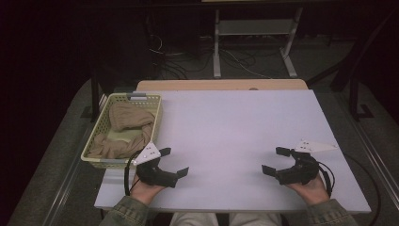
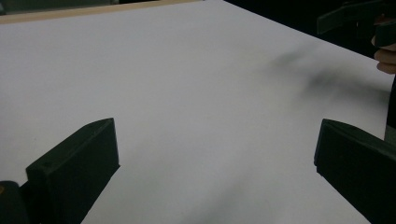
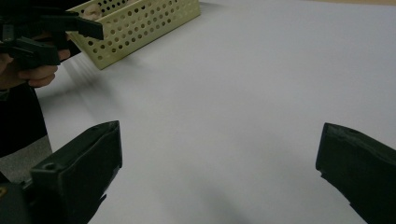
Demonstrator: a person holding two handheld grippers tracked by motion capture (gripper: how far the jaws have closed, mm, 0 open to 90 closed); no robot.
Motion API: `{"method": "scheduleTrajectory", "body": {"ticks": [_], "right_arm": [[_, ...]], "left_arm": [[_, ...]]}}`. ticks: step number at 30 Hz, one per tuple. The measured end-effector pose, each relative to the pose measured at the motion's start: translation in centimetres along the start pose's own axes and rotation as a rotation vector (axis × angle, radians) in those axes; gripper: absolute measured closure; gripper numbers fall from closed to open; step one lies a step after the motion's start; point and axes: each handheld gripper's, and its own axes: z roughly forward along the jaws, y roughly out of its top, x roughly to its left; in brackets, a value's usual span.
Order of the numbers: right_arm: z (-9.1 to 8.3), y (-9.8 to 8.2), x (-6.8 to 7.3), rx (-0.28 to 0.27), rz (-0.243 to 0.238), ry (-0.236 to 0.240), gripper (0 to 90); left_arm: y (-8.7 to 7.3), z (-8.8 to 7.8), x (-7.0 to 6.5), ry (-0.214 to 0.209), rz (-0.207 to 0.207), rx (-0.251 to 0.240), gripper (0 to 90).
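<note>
both grippers rest near the worktop's point(image 1: 235, 122) front edge, left gripper point(image 1: 177, 162) and right gripper point(image 1: 272, 160), fingers wide, holding nothing. a basket point(image 1: 157, 113) with brown cloth point(image 1: 124, 127) sits at the left edge.

Dim lab: bare white table point(image 1: 244, 132), floor cables point(image 1: 169, 66).

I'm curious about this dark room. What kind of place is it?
Probably a lab or recording room: a white table, loose cables on the floor behind, and a person's hands holding tongs, left and right.
</note>
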Motion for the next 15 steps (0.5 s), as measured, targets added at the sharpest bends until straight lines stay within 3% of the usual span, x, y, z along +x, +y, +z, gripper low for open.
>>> {"method": "scheduleTrajectory", "body": {"ticks": [15], "right_arm": [[0.11,-0.01,0.21,0.018,-0.009,0.007,0.1]], "left_arm": [[-0.03,0.00,-0.05,-0.003,0.004,0.005,0.0]]}}
